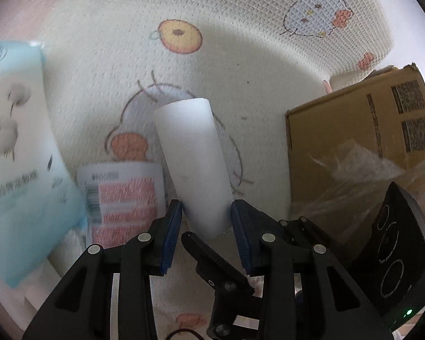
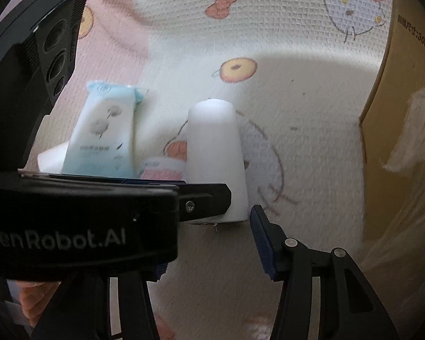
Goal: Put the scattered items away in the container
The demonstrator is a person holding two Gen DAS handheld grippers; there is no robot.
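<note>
Left wrist view — the left gripper (image 1: 206, 212) clamps a white roll (image 1: 194, 164), its long axis pointing away; the right gripper (image 2: 209, 232) stands empty, part-open.

White paper roll (image 1: 194, 167) tilted above the mat, beside the cardboard box (image 1: 354, 141).

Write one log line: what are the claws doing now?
left claw: shut on white roll | right claw: around same roll, grip unclear | cardboard box: right side
</note>
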